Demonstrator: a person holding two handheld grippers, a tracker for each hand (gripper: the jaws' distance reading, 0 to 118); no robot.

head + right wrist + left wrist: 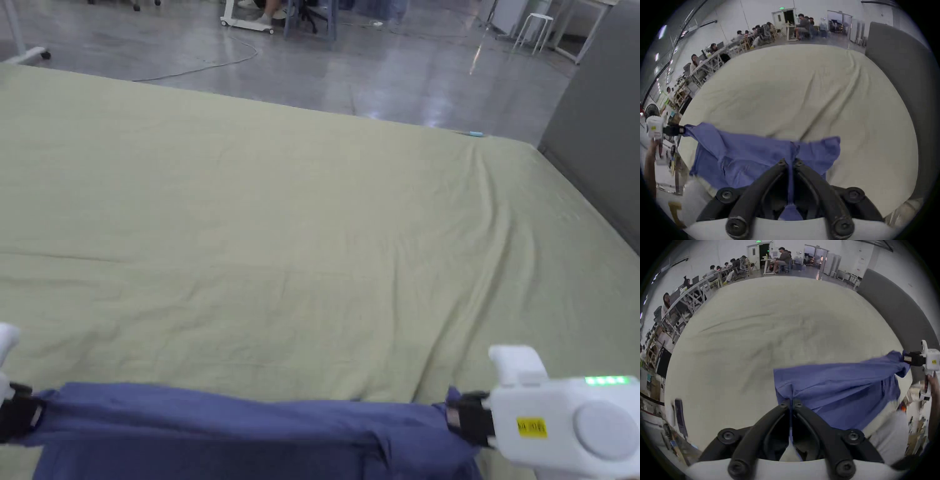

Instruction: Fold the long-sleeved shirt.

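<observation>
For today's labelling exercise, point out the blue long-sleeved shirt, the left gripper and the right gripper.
blue long-sleeved shirt (237, 425): head view, stretched middle.
left gripper (790, 402): left gripper view, between its tips.
right gripper (790, 162): right gripper view, between its tips.

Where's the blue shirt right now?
In the head view the shirt stretches along the near edge of the sheet, pinched between the left gripper and right gripper.
</observation>
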